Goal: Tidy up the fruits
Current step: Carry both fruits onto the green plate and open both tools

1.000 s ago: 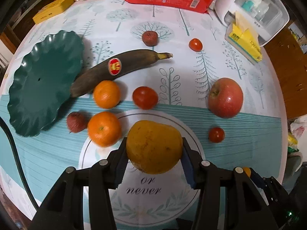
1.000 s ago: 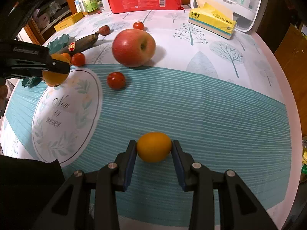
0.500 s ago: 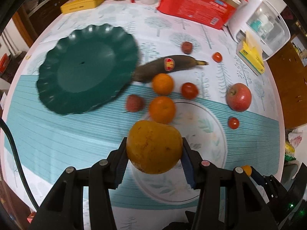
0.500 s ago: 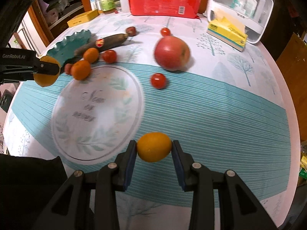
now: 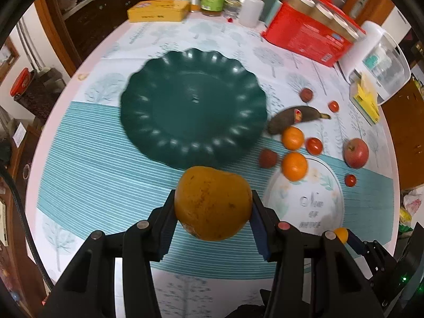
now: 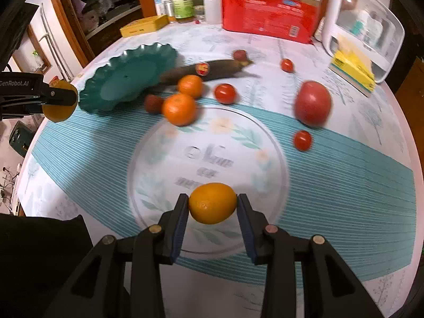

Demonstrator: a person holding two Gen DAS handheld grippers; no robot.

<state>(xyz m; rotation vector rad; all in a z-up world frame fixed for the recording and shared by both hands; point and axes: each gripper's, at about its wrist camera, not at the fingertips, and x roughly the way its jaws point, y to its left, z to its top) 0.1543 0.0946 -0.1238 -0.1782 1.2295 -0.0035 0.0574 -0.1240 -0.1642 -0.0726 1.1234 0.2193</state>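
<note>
My left gripper [image 5: 213, 213] is shut on a large dull-orange fruit [image 5: 212, 201] and holds it above the cloth, just in front of the empty dark green scalloped plate [image 5: 193, 106]. My right gripper [image 6: 212, 206] is shut on a small orange fruit [image 6: 212, 202] held over the round printed placemat [image 6: 209, 164]. On the table lie a dark banana [image 6: 212, 70], two oranges [image 6: 180, 108], a red apple [image 6: 312, 103], tomatoes [image 6: 225, 93] and a lychee [image 6: 153, 103]. In the right wrist view the left gripper [image 6: 57, 100] shows at the far left beside the plate [image 6: 127, 79].
A red package [image 6: 265, 13], bottles [image 6: 182, 5], a yellow box [image 6: 144, 25], a tissue pack [image 6: 352, 69] and a clear white container [image 6: 365, 29] line the table's far side. The round table's edge [image 5: 53, 111] curves close on the left.
Both grippers have lifted and swung left with their fruits. The green plate has come to the middle of the left view. The right gripper now hangs over the placemat.
</note>
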